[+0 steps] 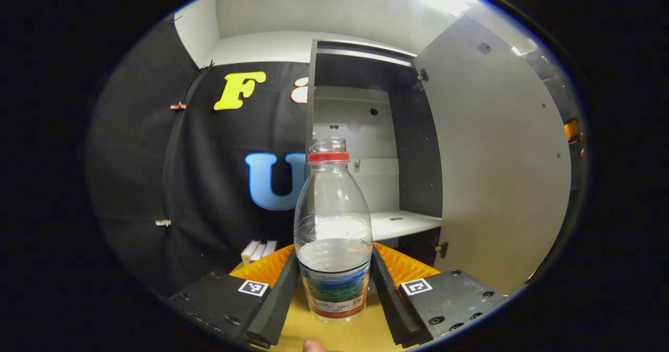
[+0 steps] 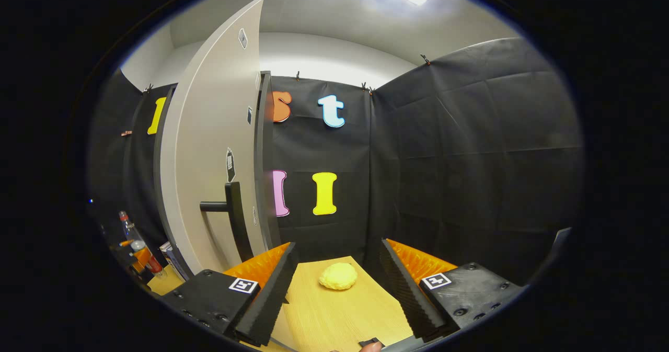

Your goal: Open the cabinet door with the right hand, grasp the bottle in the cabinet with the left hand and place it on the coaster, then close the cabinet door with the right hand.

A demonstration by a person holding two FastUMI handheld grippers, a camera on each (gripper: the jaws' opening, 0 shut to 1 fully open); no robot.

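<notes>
In the left gripper view, the booth's black cloth wall (image 1: 209,174) fills the 9 o'clock side. A few small pale blocks (image 1: 257,251) stand low against it, just left of the left claw (image 1: 334,284). At 6 o'clock that claw is clamped on the bottle (image 1: 333,237): its 2 fingers (image 1: 277,299) press on the lower body from either side, at the height of the label. The bottle stands upright, clear plastic, with a red ring under an uncapped neck and water filling roughly its lower half. The wooden worktop (image 1: 366,333) shows under it; whether the base touches the wood I cannot tell. Behind the bottle, from 12 to 1 o'clock, the cabinet (image 1: 360,132) stands open, its dark inner wall and pale back panel in sight and a white shelf (image 1: 402,222) at about the bottle's mid height. Toward 3 o'clock the cabinet door (image 1: 496,174) is swung wide, its pale inner face turned to the camera, hinges (image 1: 441,247) on its left edge.

In the right gripper view, at 8 o'clock, the bottle (image 2: 125,225) appears small and far off by the other claw. From 9 to 11 o'clock the door (image 2: 209,148) is seen nearly edge-on, its dark bar handle (image 2: 230,211) jutting toward the middle. At 6 o'clock the right claw (image 2: 338,284) stands apart, holding nothing, with the worktop (image 2: 339,320) between its fingers (image 2: 261,305). A yellow, rounded, crumpled-looking lump (image 2: 338,276) lies on the wood ahead of the fingers, touching neither. Black cloth (image 2: 470,158) covers the 3 o'clock side.
</notes>
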